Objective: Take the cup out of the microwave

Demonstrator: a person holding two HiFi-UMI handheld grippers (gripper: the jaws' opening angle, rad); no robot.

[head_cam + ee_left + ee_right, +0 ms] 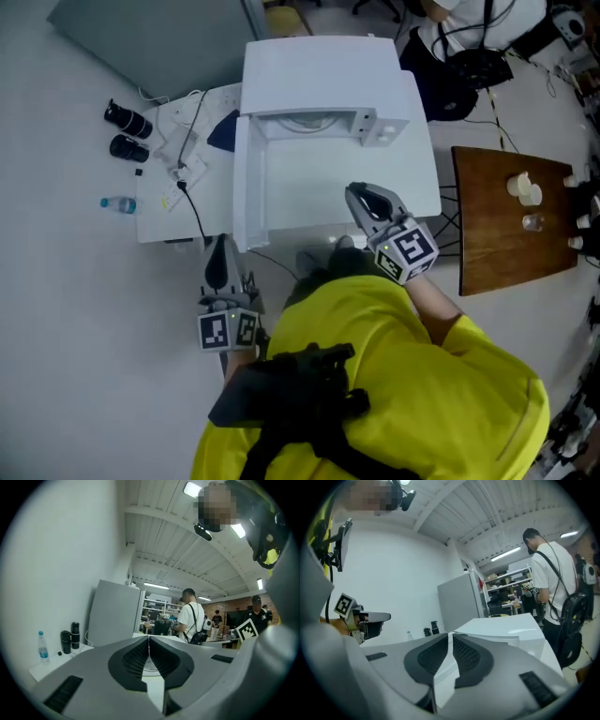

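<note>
The white microwave (328, 75) stands on a white table (412, 192) with its door (246, 183) swung open to the left. Through the opening only the edge of the turntable (309, 120) shows; no cup is visible inside. My right gripper (361, 199) hovers over the table just in front of the opening, on its right side, jaws shut and empty (451, 637). My left gripper (220, 261) hangs lower left, off the table's front edge by the door's outer end, also shut with nothing in it (149, 639). In the right gripper view the microwave (511, 627) lies ahead.
Two black bottles (127, 133), a water bottle (119, 203) and a black cable (192, 202) lie on the table's left part. A wooden table (511, 220) with small cups (525, 187) stands at the right. A person with a backpack (553, 588) stands behind the microwave.
</note>
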